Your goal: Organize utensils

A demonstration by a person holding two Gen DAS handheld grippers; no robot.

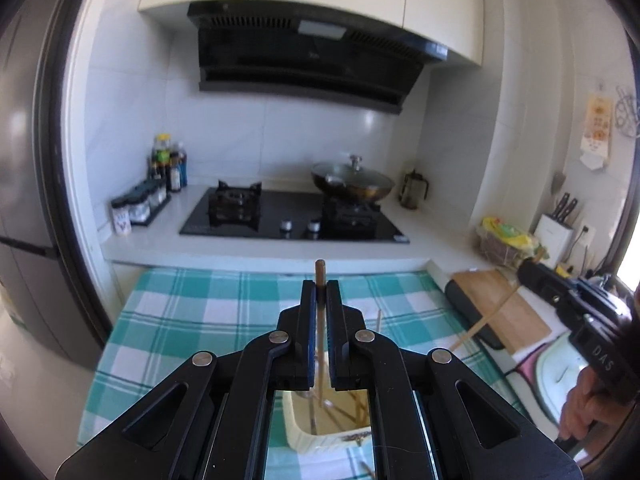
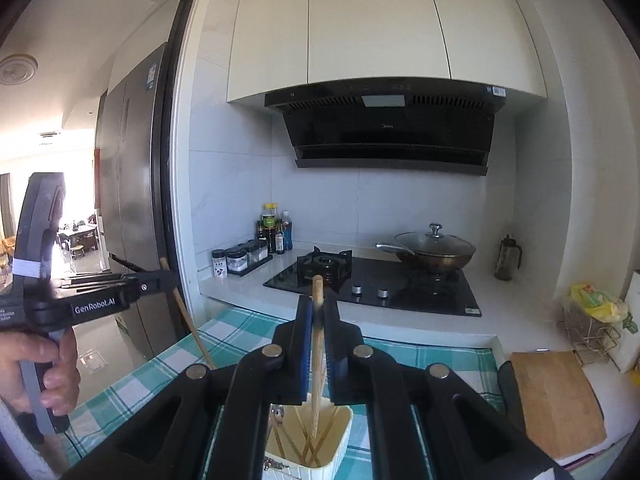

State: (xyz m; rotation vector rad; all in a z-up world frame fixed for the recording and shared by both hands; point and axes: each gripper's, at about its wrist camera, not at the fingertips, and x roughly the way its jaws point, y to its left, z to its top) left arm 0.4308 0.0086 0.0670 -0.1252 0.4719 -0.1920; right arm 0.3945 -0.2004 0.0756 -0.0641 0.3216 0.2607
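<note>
My left gripper [image 1: 321,288] is shut on a brown wooden chopstick [image 1: 320,276] held upright, its lower end inside a cream utensil holder [image 1: 304,432] that holds several chopsticks. My right gripper [image 2: 318,308] is shut on a light wooden chopstick [image 2: 317,360], also upright, its tip down in the same cream holder [image 2: 340,444]. Each gripper shows in the other's view: the right one [image 1: 536,266] with its chopstick [image 1: 488,316], the left one [image 2: 170,274] with its chopstick [image 2: 188,320].
The holder stands on a teal checked cloth [image 1: 192,320]. Behind is a counter with a gas hob [image 1: 292,216], a lidded wok [image 1: 352,184] and sauce bottles [image 1: 168,164]. A wooden cutting board [image 2: 556,400] lies to the right. A fridge [image 2: 132,200] stands left.
</note>
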